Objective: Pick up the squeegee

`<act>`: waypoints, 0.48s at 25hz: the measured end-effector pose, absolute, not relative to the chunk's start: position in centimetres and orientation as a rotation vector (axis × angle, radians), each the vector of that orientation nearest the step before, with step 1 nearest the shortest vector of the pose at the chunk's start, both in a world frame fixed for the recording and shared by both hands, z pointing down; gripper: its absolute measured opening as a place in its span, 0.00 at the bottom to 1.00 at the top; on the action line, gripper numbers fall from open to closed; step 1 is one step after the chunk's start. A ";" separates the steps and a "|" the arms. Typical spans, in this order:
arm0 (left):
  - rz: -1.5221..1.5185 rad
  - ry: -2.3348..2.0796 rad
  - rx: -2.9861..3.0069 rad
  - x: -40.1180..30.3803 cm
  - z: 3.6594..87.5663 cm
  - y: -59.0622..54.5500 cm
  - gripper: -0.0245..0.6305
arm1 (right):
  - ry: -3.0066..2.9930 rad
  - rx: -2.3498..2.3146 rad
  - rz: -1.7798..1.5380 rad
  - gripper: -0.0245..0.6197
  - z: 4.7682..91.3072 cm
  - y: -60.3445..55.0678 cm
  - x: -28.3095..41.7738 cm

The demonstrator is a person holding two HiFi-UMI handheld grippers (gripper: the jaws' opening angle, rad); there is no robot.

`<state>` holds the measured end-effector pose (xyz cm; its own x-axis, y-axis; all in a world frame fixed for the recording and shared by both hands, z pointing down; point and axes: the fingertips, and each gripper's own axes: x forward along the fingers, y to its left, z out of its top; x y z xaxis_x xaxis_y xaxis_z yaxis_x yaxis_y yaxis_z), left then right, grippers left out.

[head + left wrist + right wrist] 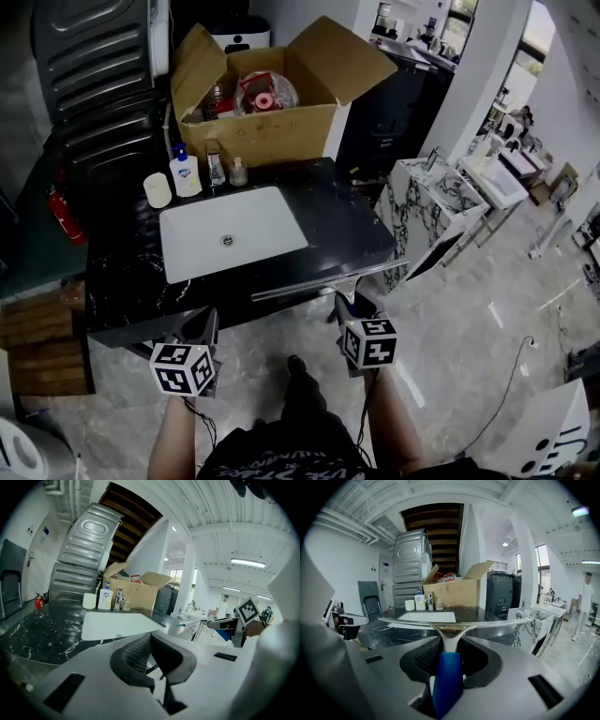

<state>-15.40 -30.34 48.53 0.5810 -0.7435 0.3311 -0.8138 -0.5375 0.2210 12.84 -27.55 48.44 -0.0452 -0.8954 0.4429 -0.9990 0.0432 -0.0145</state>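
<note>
Holding the squeegee off the bench is the step we judge to be in hand. The right hand-held gripper has its jaws closed partway onto the blue handle, with the pads pressing it from both sides. The metal neck and the long blade stand out ahead of the jaws. In the head view the blade runs along the near edge of the bench, toward the near right corner. We cannot tell whether it rests on that edge or hangs just clear of it.

The left hand-held gripper sits at the near edge toward the near left corner, jaws together with nothing between them, well apart from the blade's tip.

With the grasp made, we think the next move calls for a clean rise away from the near edge. The blade should be kept level, and the grip firm enough that the long crossbar does not twist the smooth handle in the pads.

Open room lies on our side, over the floor in front of the near edge. Across the bench the white sink takes the middle. The far edge is crowded by a cardboard box, with a soap bottle and a cup near the far left corner. Past the right edge stands a marbled stand, which a wide swing of the blade could clip.
</note>
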 end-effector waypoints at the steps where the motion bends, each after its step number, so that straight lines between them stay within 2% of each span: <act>1: 0.287 -1.260 2.467 -15.7 48.6 -29.6 0.07 | -2.008 1.926 0.469 0.26 48.6 -26.7 12.6; 12: 0.331 -1.206 2.483 -17.4 49.8 -24.4 0.07 | -1.949 1.997 0.516 0.26 50.1 -19.9 11.2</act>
<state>-17.37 -24.37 49.78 0.6083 -0.7076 0.3596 -0.7919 -0.5711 0.2159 11.20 -19.89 50.08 0.0133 -0.8902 0.4554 -0.9989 -0.0321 -0.0336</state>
